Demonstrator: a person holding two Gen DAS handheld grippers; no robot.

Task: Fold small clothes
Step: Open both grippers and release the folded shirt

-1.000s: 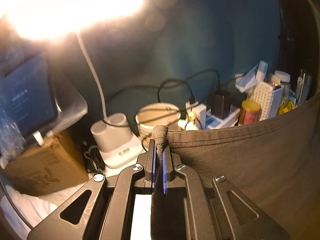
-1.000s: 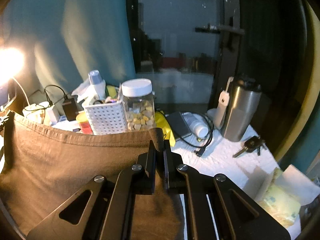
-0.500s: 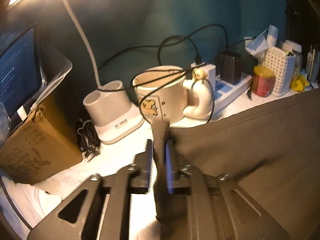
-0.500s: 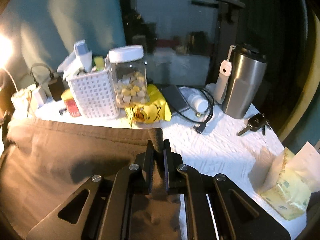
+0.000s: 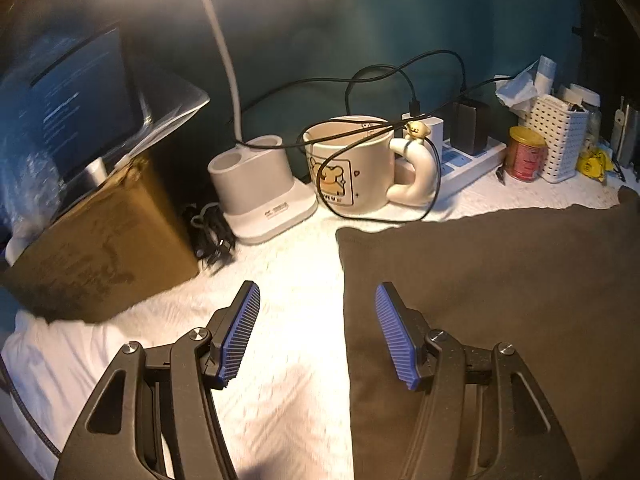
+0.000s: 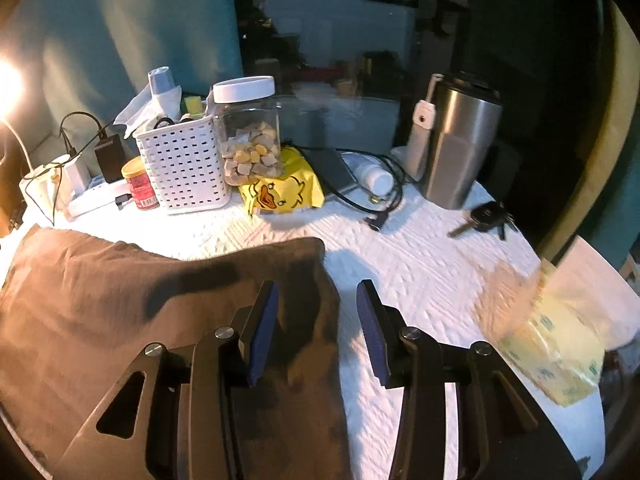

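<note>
A white cloth-covered table (image 6: 420,264) carries a brown garment (image 5: 500,280) lying flat across its middle; the left wrist view shows the garment's left edge and far corner, the right wrist view its right edge and far right corner (image 6: 312,246). The left gripper (image 5: 318,314) has just been opening, and its blue pads stand wide and bare, the garment's edge lying between them below. The right gripper (image 6: 318,306) has likewise just been opening, with the garment's right edge under the gap. Only the left view shows the cardboard box (image 5: 100,248), screen (image 5: 80,100) and mug (image 5: 352,172). Only the right view shows the steel tumbler (image 6: 460,144), jar (image 6: 248,132), tissue pack (image 6: 552,340) and keys (image 6: 484,218). Both show the white basket (image 6: 184,172).
</note>
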